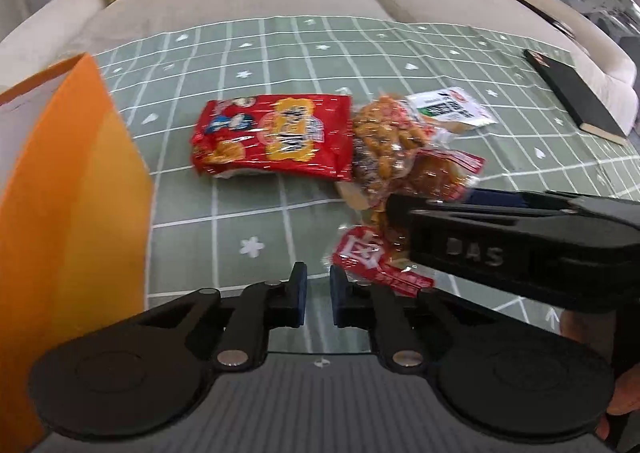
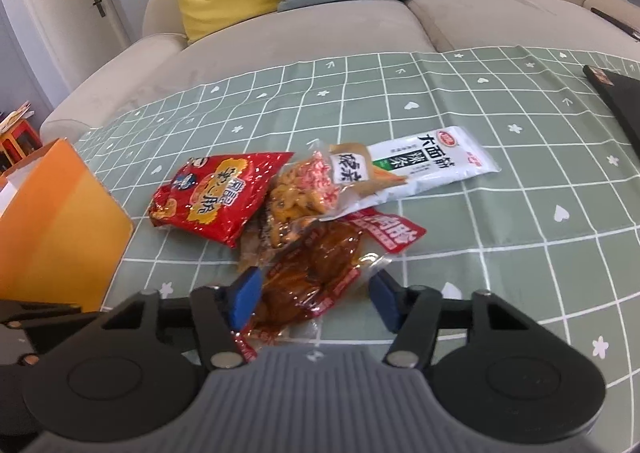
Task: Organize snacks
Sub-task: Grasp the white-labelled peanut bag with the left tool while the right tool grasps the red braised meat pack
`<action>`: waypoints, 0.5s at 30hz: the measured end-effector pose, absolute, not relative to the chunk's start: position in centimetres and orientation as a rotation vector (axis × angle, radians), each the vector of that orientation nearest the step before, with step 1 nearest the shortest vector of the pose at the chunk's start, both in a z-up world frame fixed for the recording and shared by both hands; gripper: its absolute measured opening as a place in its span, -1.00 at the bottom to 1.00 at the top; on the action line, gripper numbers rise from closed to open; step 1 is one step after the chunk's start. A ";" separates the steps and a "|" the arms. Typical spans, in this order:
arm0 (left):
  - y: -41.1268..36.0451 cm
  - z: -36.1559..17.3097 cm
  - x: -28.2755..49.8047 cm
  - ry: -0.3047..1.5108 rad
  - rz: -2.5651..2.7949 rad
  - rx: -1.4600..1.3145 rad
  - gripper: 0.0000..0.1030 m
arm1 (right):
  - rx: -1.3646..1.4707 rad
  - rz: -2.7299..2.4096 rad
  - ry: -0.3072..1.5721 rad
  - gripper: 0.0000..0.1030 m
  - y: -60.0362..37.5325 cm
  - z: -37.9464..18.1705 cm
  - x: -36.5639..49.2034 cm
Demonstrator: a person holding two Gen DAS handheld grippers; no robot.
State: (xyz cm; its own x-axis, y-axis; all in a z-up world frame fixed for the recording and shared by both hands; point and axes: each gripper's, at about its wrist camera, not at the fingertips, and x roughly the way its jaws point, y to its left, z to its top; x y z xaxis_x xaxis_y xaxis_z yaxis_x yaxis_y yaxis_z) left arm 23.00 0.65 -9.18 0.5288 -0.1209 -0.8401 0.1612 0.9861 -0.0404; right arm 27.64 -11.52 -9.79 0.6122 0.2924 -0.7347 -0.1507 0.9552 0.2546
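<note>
A pile of snack packs lies on the green checked tablecloth (image 2: 500, 213). A red snack bag (image 2: 216, 197) (image 1: 272, 133) is at the left. A clear pack of orange-brown snacks (image 2: 300, 193) (image 1: 384, 141) is in the middle. A white spicy-strip pack (image 2: 424, 161) (image 1: 452, 107) is at the right. A dark red braised-meat pack (image 2: 316, 273) (image 1: 436, 173) is nearest. My right gripper (image 2: 316, 297) is open, its blue pads either side of the meat pack's near end. My left gripper (image 1: 318, 297) is nearly shut and empty, just left of the pile.
An orange paper bag (image 1: 80, 193) (image 2: 60, 225) stands open at the left of the table. A black book (image 1: 572, 97) lies at the right edge. A beige sofa (image 2: 320, 41) with yellow and blue cushions is behind the table.
</note>
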 end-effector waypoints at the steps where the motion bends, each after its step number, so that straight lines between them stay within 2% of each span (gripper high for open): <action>1: 0.4 -9.2 22.9 0.999 -0.183 0.046 -0.79 | 0.177 0.254 0.878 -0.12 -11.6 -9.7 27.5; 8: -0.2 -8.9 22.7 0.981 -0.192 0.092 -0.75 | 0.252 0.261 0.880 -0.49 -12.9 -9.3 26.9; 9: -0.2 -8.7 22.6 0.967 -0.183 0.109 -0.74 | 0.244 0.259 0.875 -0.61 -13.1 -9.0 26.7; 10: -0.2 -8.5 22.5 0.954 -0.178 0.125 -0.66 | 0.233 0.248 0.871 -0.95 -13.2 -8.8 26.5; 11: -0.2 -8.3 22.5 0.943 -0.175 0.145 -0.54 | 0.206 0.228 0.876 -0.98 -13.3 -8.6 26.4; 15: -0.5 -7.4 22.4 0.897 -0.183 0.193 -0.29 | 0.177 0.213 0.904 -0.98 -14.4 -8.5 26.1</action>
